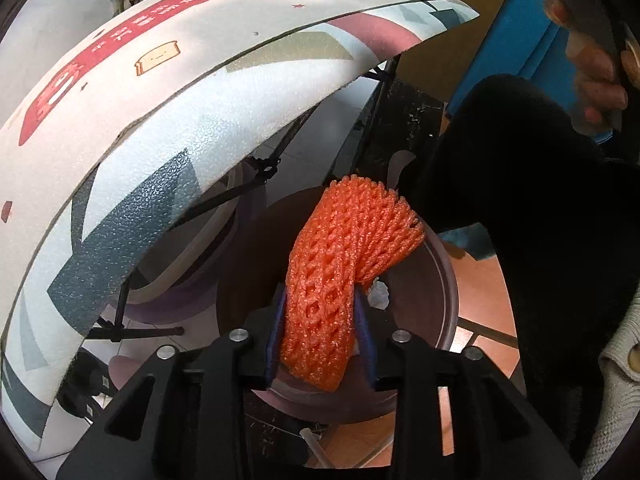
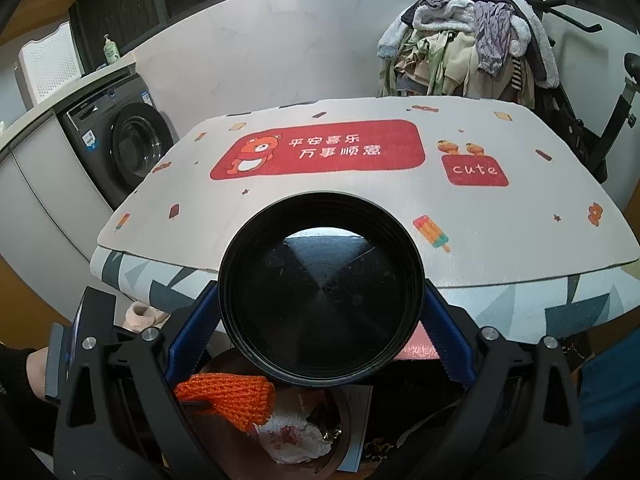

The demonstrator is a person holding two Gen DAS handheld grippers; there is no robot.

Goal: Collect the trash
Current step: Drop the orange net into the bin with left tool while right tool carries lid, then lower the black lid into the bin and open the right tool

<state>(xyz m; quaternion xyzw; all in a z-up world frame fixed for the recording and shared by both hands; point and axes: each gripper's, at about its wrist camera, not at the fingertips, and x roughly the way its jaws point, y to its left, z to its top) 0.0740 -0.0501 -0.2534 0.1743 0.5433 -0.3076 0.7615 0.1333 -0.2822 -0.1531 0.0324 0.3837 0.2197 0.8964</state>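
1. Left gripper [image 1: 320, 332]: fingers clamped on orange foam net [image 1: 340, 256], held over the brown bin [image 1: 444, 280].
2. Right gripper [image 2: 320, 320]: spread wide, gripping black round container [image 2: 320, 296], above bin [image 2: 344, 420], at bench [image 2: 520, 240] edge.
3. Crumpled tissue [image 2: 296, 436] inside bin.

A printed mat [image 2: 500, 216] (bear, popsicles) lies on the table [image 2: 520, 304].

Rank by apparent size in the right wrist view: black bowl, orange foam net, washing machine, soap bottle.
1. black bowl, though nearness to the camera inflates it
2. washing machine
3. orange foam net
4. soap bottle
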